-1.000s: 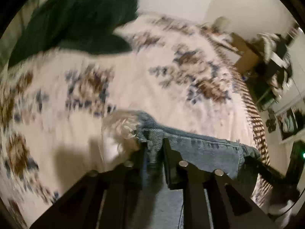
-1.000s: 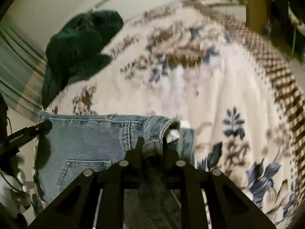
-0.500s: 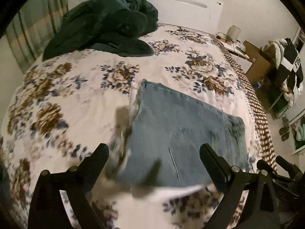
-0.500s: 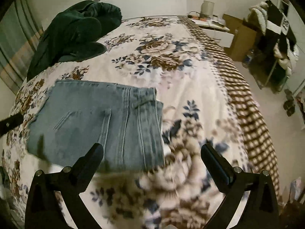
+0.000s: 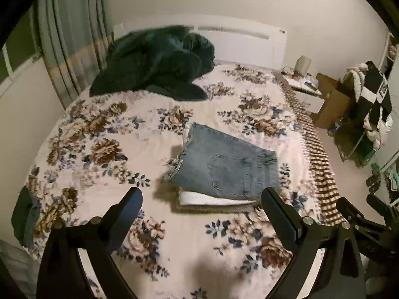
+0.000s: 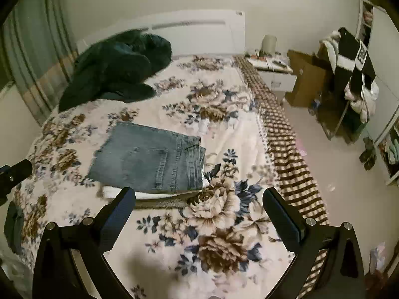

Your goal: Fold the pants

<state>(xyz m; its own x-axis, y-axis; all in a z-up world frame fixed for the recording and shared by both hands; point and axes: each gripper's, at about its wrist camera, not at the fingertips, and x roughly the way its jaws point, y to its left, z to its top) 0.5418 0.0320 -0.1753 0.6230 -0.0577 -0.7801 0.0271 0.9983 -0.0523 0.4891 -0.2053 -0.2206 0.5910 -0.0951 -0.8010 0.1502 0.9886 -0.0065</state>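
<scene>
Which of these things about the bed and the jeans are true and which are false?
1. The folded jeans lie on the floral bedspread. True.
2. The left gripper pinches the jeans. False: it is open, clear of them.
3. The right gripper is open. True.
4. The dark green blanket covers the jeans. False: it is heaped near the headboard, apart from them.

There was one pair of folded jeans (image 5: 224, 167) on the one bed (image 5: 99, 129). Under the jeans lay one white folded item (image 5: 212, 199). One dark green heap of fabric (image 5: 154, 62) sat near one white headboard (image 5: 239, 42). One nightstand (image 6: 271, 72) and one cardboard box (image 5: 331, 99) stood beside the bed.
</scene>
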